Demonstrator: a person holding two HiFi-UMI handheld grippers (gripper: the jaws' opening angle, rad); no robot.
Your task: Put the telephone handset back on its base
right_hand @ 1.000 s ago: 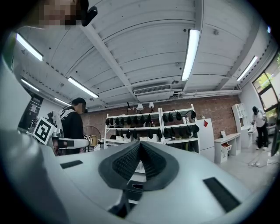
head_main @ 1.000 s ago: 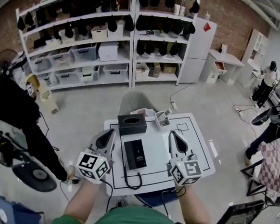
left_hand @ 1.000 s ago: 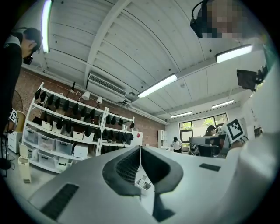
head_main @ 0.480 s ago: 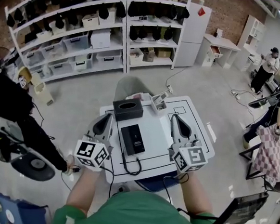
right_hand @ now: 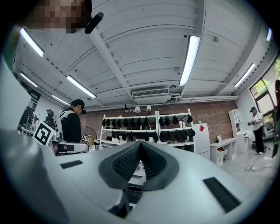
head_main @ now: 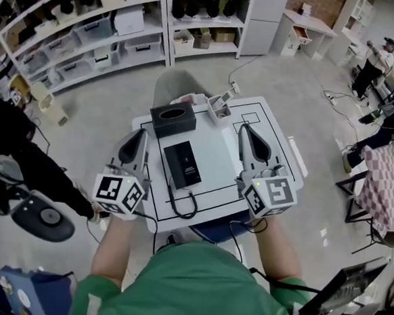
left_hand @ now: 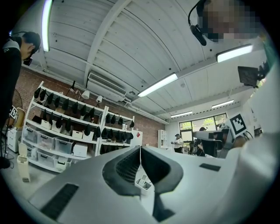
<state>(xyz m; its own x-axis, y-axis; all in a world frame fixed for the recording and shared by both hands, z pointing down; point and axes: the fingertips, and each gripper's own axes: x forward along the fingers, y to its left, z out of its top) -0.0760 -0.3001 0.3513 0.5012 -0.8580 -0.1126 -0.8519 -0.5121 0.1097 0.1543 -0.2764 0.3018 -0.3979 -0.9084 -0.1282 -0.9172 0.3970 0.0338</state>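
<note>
- Neither gripper had shifted from either side of the telephone (head_main: 182, 164), which lay on the white table (head_main: 217, 163).
- Left of the telephone lay the left gripper (head_main: 142, 135), right of it the right gripper (head_main: 244, 128).
- Both pairs of jaws were closed, empty.

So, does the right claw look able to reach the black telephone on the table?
Probably yes: the right claw is beside the telephone, only bare table between them; its jaws are shut and empty, so must open first.

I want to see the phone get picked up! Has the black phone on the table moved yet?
No. The phone lies just as close to the black box as before; only the camera's view has shifted.
</note>
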